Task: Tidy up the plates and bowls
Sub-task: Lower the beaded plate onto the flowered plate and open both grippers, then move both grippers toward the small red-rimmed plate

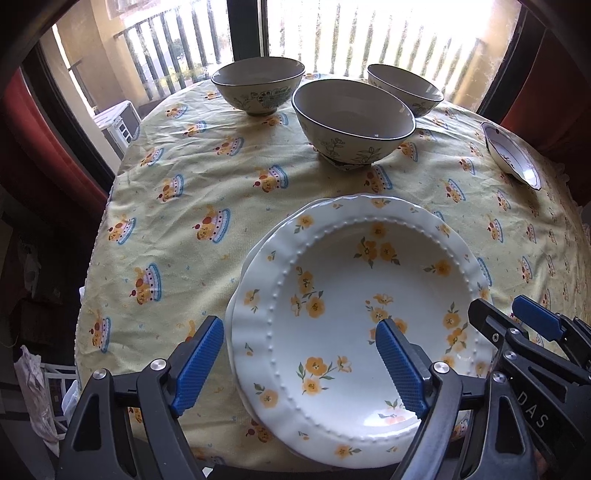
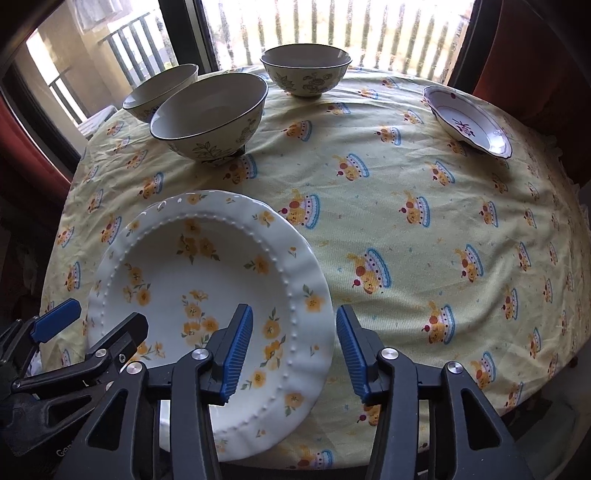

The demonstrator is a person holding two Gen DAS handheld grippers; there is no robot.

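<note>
A white plate with yellow flowers [image 1: 351, 295] lies on top of a second matching plate at the table's near edge; it also shows in the right wrist view [image 2: 207, 280]. My left gripper [image 1: 299, 343] is open, its jaws astride the plate's left rim. My right gripper [image 2: 293, 343] is open, its jaws astride the plate's right rim. Three floral bowls stand at the far side: a near one [image 1: 352, 122], a left one [image 1: 258, 85] and a right one [image 1: 404, 88]. A small plate with purple flowers [image 2: 467, 120] sits at the far right.
A yellow patterned tablecloth [image 2: 406, 229] covers the round table. A window with balcony railings [image 1: 332, 33] is behind it. Red curtains [image 1: 40, 129] hang at both sides.
</note>
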